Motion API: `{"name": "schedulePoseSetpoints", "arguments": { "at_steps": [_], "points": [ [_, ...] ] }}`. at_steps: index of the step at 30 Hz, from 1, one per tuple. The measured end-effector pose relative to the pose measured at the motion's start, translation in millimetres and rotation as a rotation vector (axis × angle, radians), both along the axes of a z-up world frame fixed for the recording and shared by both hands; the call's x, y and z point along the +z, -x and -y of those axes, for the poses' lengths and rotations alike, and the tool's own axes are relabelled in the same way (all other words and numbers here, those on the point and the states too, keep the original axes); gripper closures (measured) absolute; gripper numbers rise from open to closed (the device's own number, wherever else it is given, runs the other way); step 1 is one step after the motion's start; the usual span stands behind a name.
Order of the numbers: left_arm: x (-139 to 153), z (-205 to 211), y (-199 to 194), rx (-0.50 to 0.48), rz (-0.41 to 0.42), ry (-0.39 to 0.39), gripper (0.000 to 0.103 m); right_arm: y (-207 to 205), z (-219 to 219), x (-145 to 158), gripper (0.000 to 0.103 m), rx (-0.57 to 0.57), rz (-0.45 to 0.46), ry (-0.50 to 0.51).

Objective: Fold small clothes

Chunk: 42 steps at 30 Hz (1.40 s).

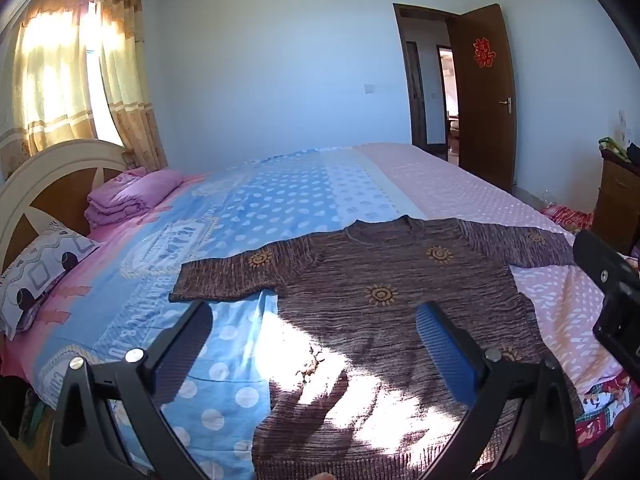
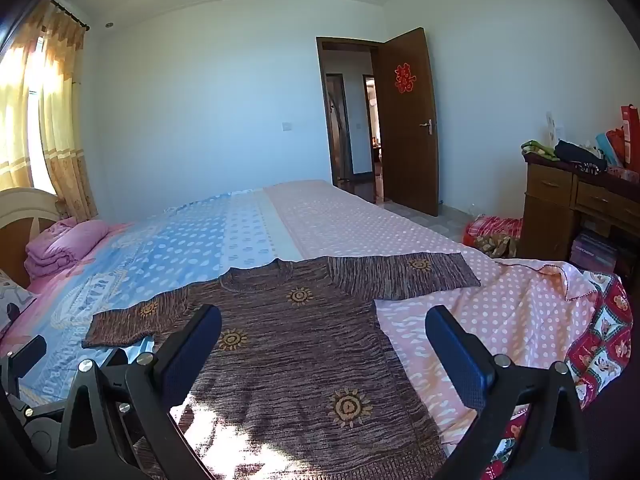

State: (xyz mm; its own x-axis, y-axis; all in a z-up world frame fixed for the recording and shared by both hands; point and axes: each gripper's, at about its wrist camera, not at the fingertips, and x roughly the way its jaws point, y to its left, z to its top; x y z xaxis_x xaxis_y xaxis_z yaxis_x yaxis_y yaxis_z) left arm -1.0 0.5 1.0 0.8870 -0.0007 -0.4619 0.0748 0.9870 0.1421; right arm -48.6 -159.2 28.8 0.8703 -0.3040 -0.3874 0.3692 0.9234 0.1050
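- brown sweater [image 1: 384, 292] lies flat on the bed [image 1: 248, 208], sleeves spread — folding not yet begun.
- left gripper [image 1: 316, 344] and right gripper [image 2: 324, 344] hover wide, holding nothing.
- next, likely — pinch a sleeve and fold inward.

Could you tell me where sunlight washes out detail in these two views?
Left wrist view: a bright sun patch bleaches the near half of the brown knitted sweater with sun motifs. Right wrist view: glare hits only its lower-left hem; the backlit yellow curtain blows out.
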Motion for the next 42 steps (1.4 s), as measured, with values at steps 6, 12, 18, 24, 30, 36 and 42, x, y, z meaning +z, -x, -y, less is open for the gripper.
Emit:
{"name": "schedulePoseSetpoints", "arguments": {
  "at_steps": [6, 12, 18, 24, 30, 36, 42],
  "points": [
    [-1.8, -1.7, -1.7, -0.006, -0.021, 0.036, 0.0, -0.9, 0.7, 1.0, 0.001, 0.002, -0.002, 0.001],
    [-1.3, -2.9, -1.8, -0.017, -0.02, 0.047, 0.0, 2.3, -2.0, -0.6, 0.001, 0.003, -0.002, -0.004],
    [-2.0, -3.9, -2.4, -0.013, -0.027, 0.058, 0.0, 1.5, 1.4, -1.3, 0.001, 0.004, -0.006, -0.005],
    [-3.7, -5.6, -4.2, -0.007, -0.034, 0.061, 0.0, 1.0, 1.0, 0.0, 0.001, 0.003, -0.007, -0.005],
    [-4.4, -4.9, -3.6, -0.007, -0.032, 0.052, 0.0, 0.0, 1.2, -2.7, 0.001, 0.004, -0.011, -0.007],
    [-4.5, -4.9, -3.9, -0.007, -0.032, 0.052, 0.0, 0.2, 1.8, -2.7, 0.001, 0.004, -0.013, -0.008],
    [-4.6, -4.9, -3.9, -0.008, -0.034, 0.052, 0.0, -0.1, 1.8, -2.4, 0.001, 0.004, -0.013, -0.008]
  ]
}}
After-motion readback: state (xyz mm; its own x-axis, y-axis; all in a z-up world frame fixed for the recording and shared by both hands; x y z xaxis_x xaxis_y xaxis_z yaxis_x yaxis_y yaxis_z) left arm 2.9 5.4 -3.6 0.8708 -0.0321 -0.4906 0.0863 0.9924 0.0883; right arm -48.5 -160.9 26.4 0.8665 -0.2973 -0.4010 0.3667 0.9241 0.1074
